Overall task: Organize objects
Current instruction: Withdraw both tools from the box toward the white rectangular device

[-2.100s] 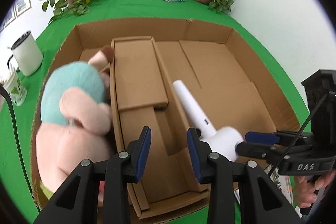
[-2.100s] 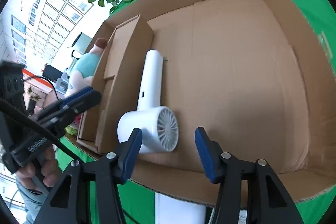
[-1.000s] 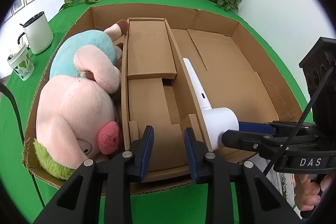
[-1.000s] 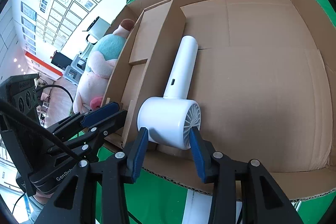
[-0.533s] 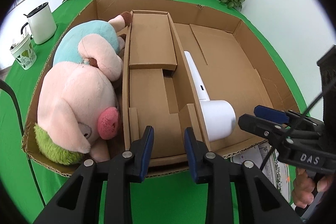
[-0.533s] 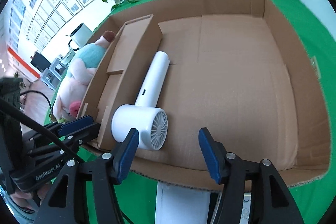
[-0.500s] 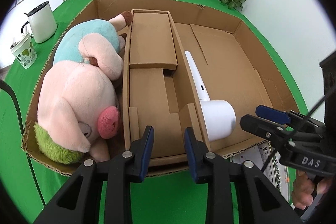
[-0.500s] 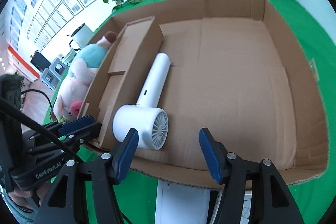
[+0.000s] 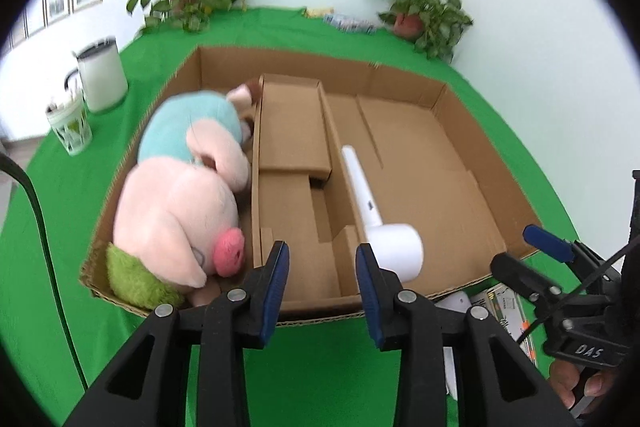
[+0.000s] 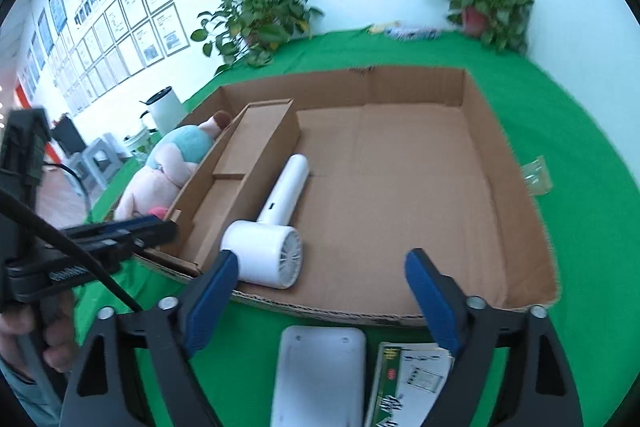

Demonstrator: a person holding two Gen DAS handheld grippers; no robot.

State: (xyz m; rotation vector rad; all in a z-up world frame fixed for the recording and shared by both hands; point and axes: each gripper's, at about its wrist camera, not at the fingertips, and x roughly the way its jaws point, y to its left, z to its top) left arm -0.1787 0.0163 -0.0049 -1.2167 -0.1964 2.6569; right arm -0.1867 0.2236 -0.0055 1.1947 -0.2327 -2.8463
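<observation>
Right wrist view: my right gripper point(image 10: 320, 291) has its jaws opening, nothing between them, and hangs over the near edge of the cardboard box point(image 10: 512, 195). Directly under it on the green cloth point(image 10: 560, 131) lie a flat white device point(image 10: 320, 375) and a printed booklet point(image 10: 408, 379), both outside the box. Left wrist view: my left gripper point(image 9: 322, 291) shows its jaws opening slightly with a narrow gap and nothing gripped, poised above the box's near wall. Beyond the right gripper, the white hair dryer point(image 10: 276, 227) lies on the box floor, barrel end near the front wall, handle running back alongside the cardboard insert point(image 10: 236, 171). The plush pig point(image 9: 180, 195) fills the compartment left of the insert. I judge the dryer rigid, smooth-shelled and moderately light; its round barrel may slip between the pads, so the straight handle is the better place to take hold. The plush is soft and compressible and tolerates a grip anywhere. The white device looks hard and flat, so grip it across its narrow edges.
</observation>
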